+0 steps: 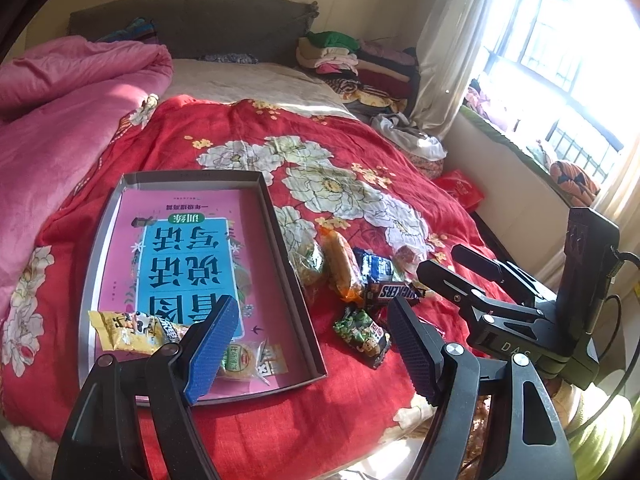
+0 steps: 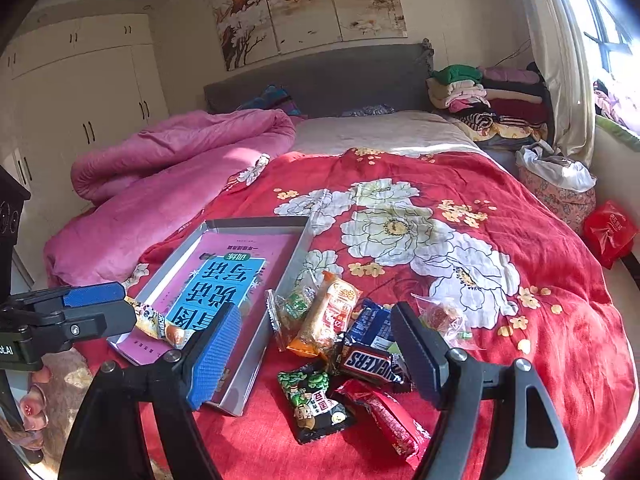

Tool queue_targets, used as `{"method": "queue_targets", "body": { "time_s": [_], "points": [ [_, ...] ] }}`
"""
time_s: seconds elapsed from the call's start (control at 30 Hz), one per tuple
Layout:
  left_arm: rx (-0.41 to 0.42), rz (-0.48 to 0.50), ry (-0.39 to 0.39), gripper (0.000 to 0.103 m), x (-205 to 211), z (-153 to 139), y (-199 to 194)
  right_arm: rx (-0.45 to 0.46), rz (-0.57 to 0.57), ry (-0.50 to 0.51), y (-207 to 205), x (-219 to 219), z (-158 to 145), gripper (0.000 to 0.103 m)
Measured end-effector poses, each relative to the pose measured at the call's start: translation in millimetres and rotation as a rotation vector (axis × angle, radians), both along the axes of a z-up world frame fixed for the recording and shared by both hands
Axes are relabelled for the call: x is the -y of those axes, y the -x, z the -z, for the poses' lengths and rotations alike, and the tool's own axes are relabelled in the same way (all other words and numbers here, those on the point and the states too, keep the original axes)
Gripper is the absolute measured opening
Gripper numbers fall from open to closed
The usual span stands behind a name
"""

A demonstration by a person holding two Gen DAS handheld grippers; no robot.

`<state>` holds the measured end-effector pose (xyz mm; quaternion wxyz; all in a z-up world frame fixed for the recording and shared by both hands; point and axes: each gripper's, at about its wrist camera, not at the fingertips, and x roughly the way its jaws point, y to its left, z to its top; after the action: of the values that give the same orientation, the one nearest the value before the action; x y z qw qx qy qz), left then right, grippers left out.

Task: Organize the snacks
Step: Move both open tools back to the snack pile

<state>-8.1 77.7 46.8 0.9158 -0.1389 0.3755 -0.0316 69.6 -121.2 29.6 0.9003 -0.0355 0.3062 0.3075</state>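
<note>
We take the grey tray (image 1: 304, 300) on the red floral quilt (image 1: 360, 152) as our landmark. It's a shallow box w/ a pink-and-blue book (image 1: 188, 256) lying flat inside. At the tray's near end, on the book, we see a yellow snack pack (image 1: 128, 332) and a clear-wrapped round cake (image 1: 240, 364), partly hidden by a fingertip.

Just right of the tray, on the quilt, sits the loose snack pile: a clear green-print bag (image 2: 294, 308) touching the tray wall, an orange cake bar (image 2: 328, 316) next to it, a dark blue wrapper (image 2: 372, 326) beyond that, then a Snickers bar (image 2: 372, 362) overlapping the blue one. Nearer us from the tray's right corner: a black-green pea pack (image 2: 312, 404) and a red wrapper (image 2: 388, 420) beside it. Farthest right of the tray is a clear pack w/ a red sweet (image 2: 440, 316).

Our left gripper (image 1: 316, 352) hangs above the tray's near right corner, jaws apart, nothing btwn them; its left finger is over the tray, its right finger over the quilt. Our right gripper (image 2: 316, 360) hangs over the pile right of the tray, jaws spread and empty, pea pack and Snickers showing in the gap below but not pinched.
</note>
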Motion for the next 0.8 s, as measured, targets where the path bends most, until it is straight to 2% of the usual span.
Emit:
{"method": "queue_targets", "body": {
  "time_s": [0.47, 0.8],
  "points": [
    [-0.021, 0.05, -0.02, 0.078, 22, 0, -17, -0.017, 0.079, -0.014, -17, 36, 4, 0.077],
    [-0.054, 0.045, -0.005, 0.078, 27, 6, -36, -0.002, 0.051, 0.062, -22, 40, 12, 0.077]
  ]
}}
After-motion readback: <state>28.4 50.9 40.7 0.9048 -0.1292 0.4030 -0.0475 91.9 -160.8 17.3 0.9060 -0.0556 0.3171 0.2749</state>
